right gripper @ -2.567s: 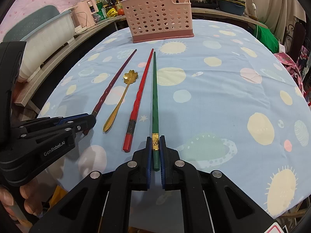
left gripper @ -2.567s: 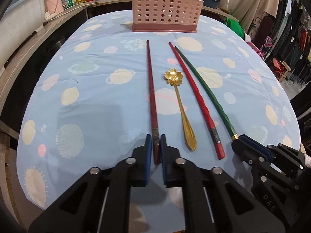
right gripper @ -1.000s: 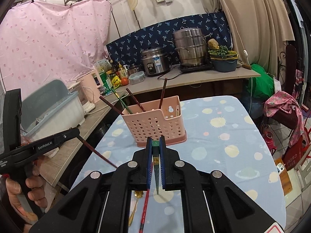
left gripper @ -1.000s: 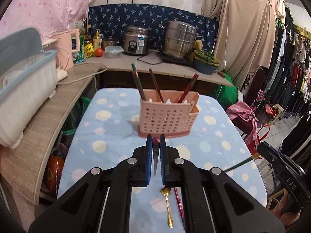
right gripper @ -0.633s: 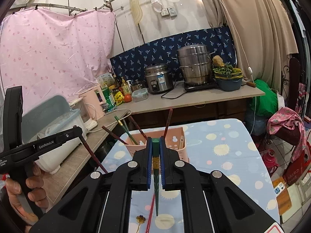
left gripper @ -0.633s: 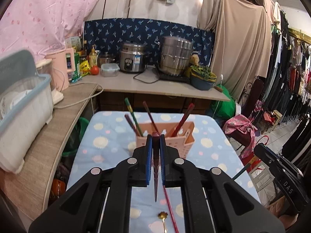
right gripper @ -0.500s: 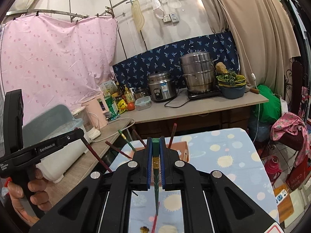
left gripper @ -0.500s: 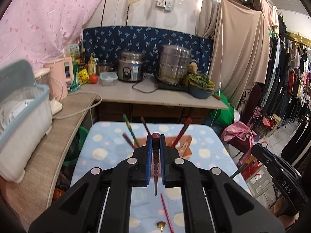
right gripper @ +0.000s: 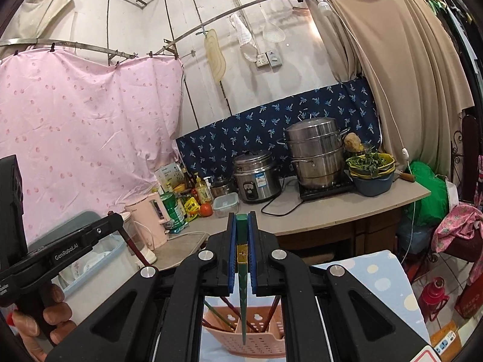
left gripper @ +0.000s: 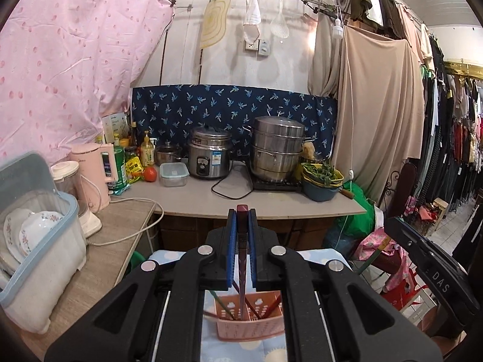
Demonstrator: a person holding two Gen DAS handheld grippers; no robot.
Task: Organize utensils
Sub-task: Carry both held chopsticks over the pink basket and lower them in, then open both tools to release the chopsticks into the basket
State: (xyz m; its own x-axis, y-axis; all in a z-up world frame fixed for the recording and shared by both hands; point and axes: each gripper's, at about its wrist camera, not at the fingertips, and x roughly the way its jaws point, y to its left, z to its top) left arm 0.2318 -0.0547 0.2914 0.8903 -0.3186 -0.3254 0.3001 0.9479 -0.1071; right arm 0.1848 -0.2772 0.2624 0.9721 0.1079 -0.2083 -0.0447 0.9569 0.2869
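Left wrist view: left gripper (left gripper: 241, 241) clamped tight on dark red chopstick (left gripper: 241, 274), tip hanging below jaws over pink utensil basket (left gripper: 250, 325).

Right wrist view: right gripper (right gripper: 241, 244) pinching green chopstick (right gripper: 242, 289), tip below jaws, above same basket (right gripper: 256, 344). Chopsticks already standing inside.
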